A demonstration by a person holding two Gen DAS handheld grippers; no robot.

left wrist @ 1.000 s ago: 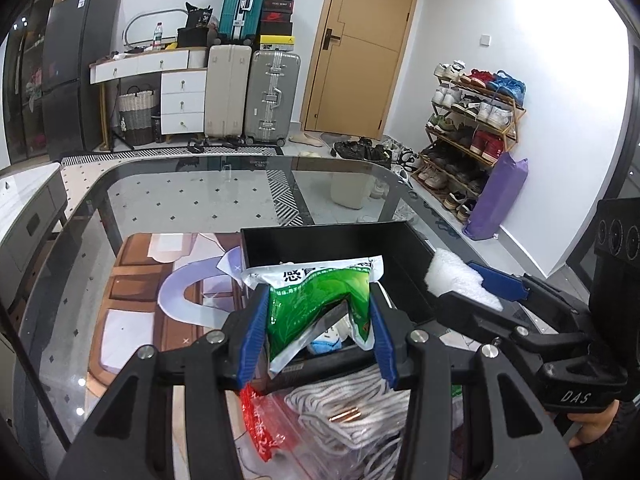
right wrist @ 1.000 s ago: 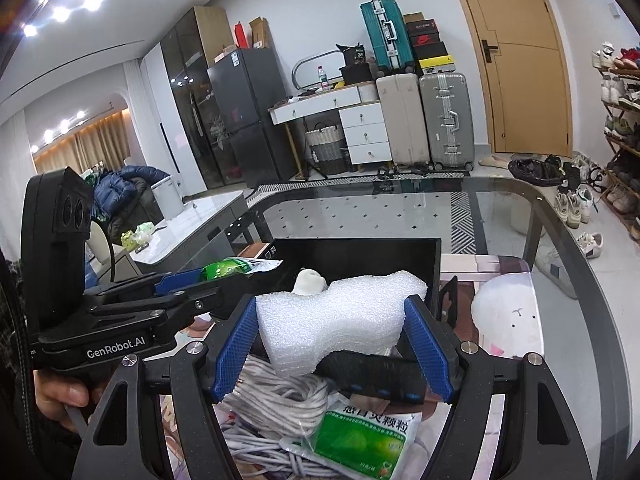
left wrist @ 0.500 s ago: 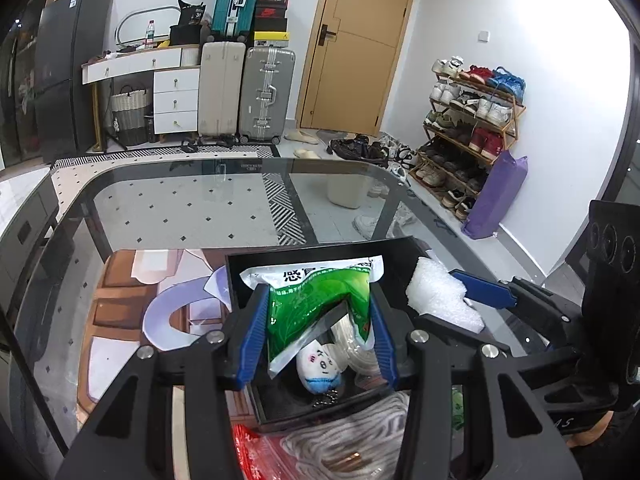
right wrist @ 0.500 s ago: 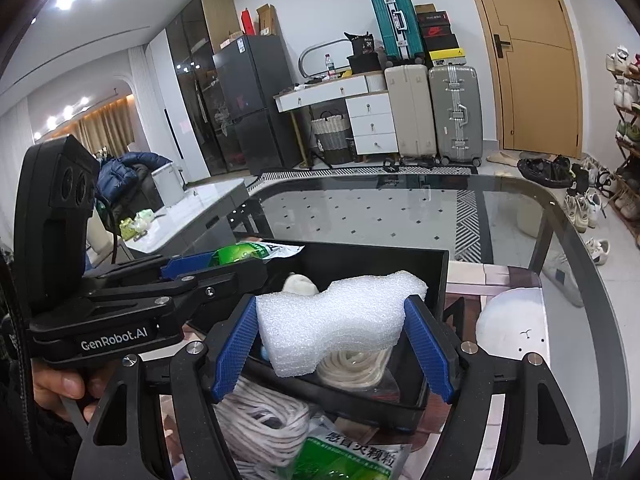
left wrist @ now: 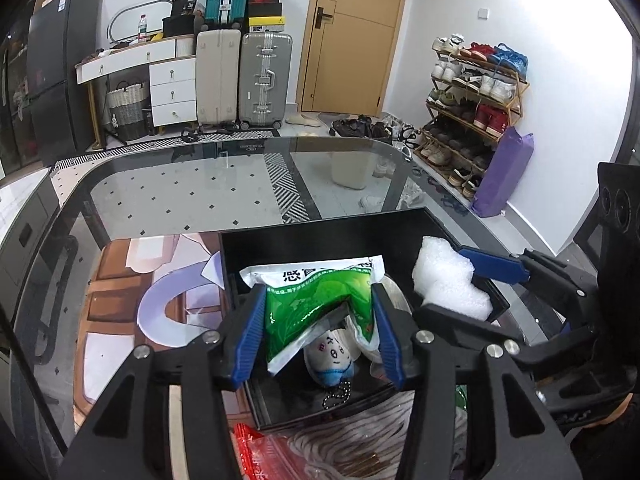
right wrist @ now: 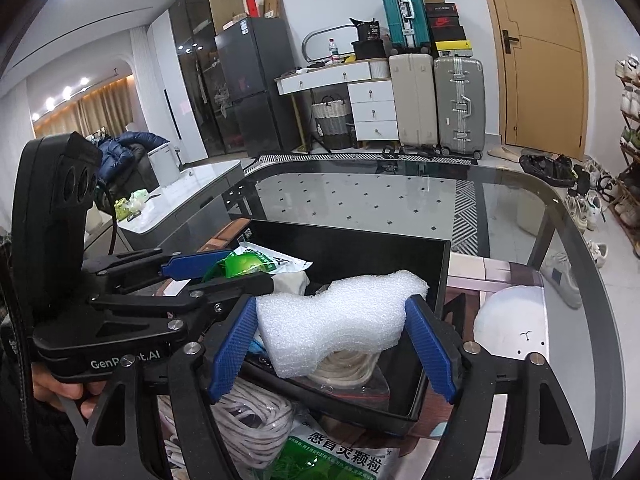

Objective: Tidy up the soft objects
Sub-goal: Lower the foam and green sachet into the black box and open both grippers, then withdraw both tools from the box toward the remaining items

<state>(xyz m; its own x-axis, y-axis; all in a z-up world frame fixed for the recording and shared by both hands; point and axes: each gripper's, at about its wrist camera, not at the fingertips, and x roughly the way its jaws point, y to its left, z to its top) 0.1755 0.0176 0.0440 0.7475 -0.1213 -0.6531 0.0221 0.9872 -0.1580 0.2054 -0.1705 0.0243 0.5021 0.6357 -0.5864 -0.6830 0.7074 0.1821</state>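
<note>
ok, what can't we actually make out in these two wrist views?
- Left wrist: black bin floor, mostly hidden behind the green packet in the left hand-held gripper.
- Right wrist: rope coil in the bin, hidden under the white foam.
- Right wrist: second green packet, cut off by the bottom edge.

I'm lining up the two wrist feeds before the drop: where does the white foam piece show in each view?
Left wrist view: the white foam piece sits at right of centre, clamped in the right tongs over the bin's right edge.
Right wrist view: the foam fills the lower centre, between the blue pads.
Shared landmark: the black bin under both tongs.
</note>
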